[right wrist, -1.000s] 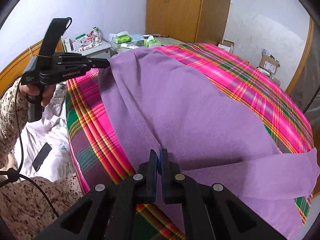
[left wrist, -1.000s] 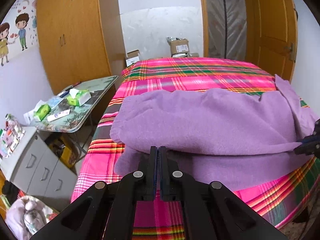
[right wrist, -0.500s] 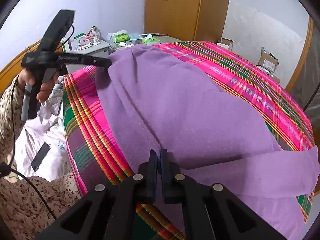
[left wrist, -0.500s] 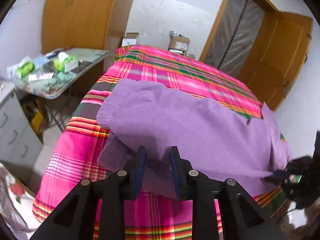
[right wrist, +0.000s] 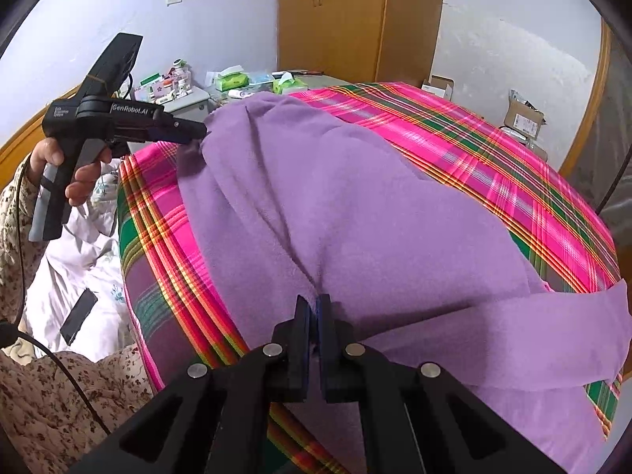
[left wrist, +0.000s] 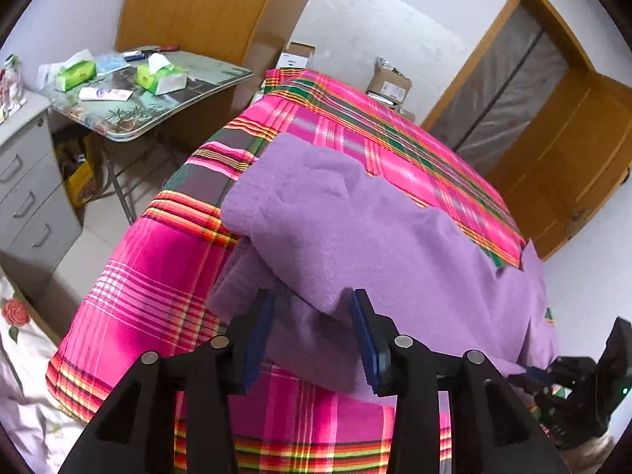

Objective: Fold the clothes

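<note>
The purple fleece garment lies folded lengthwise along the near edge of the pink plaid bedspread. The left gripper, jaws just spread, straddles one released end; the right gripper pinches the other.

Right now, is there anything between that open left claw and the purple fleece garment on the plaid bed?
Nothing visible. The left gripper has just been opening; its jaws stand apart around the folded edge of the purple fleece garment, which lies on the pink plaid bedspread, with no object between them.
</note>
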The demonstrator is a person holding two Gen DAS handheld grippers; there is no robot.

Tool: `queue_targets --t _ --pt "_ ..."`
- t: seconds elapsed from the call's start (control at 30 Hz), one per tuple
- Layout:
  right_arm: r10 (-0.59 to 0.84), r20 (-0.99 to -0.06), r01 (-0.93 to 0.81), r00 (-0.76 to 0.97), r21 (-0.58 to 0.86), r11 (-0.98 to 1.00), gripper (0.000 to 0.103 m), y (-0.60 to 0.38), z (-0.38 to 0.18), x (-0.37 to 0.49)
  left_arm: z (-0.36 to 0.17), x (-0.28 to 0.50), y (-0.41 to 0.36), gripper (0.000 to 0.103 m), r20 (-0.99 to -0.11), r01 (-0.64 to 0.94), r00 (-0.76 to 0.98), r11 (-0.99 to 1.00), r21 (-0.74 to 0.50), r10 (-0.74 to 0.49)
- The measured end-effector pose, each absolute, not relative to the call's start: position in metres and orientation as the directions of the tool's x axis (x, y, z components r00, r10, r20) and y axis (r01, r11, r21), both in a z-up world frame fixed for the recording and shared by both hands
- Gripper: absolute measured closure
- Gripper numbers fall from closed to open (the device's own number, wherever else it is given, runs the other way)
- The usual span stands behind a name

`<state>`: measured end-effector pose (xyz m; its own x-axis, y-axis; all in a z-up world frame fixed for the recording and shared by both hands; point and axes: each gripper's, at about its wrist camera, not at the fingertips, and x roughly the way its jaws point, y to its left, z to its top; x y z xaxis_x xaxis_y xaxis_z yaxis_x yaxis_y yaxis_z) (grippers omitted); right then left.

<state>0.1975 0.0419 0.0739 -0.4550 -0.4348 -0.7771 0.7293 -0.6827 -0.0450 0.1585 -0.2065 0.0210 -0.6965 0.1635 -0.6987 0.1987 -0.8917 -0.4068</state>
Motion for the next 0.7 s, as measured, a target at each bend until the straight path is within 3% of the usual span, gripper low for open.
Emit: queue_targets --t 0.4,0.43,0.57,0.7 --pt "-0.442 -0.774 0.729 -0.453 -0.036 -0.683 0.100 0.046 0.073 0.198 0.018 0.126 -0.216 0.063 -0.714 0.277 -0.675 -0.832 -0.480 0.188" --pt "-0.442 -0.774 0.728 -0.454 -0.036 -0.685 0.100 0.046 0.073 0.198 0.019 0.125 -0.215 0.065 -0.714 0.276 -0.676 -0.835 -0.476 0.184" --pt "-0.440 -0.773 0.726 -0.457 -0.039 -0.686 0.100 0.046 0.074 0.199 0.024 0.127 -0.211 0.094 -0.709 0.279 -0.688 -0.844 -0.458 0.157" --pt "-0.442 -0.767 0.726 -0.466 -0.046 -0.686 0.100 0.044 0.077 0.203 0.030 0.136 -0.210 0.099 -0.697 0.285 -0.707 -0.853 -0.437 0.121"
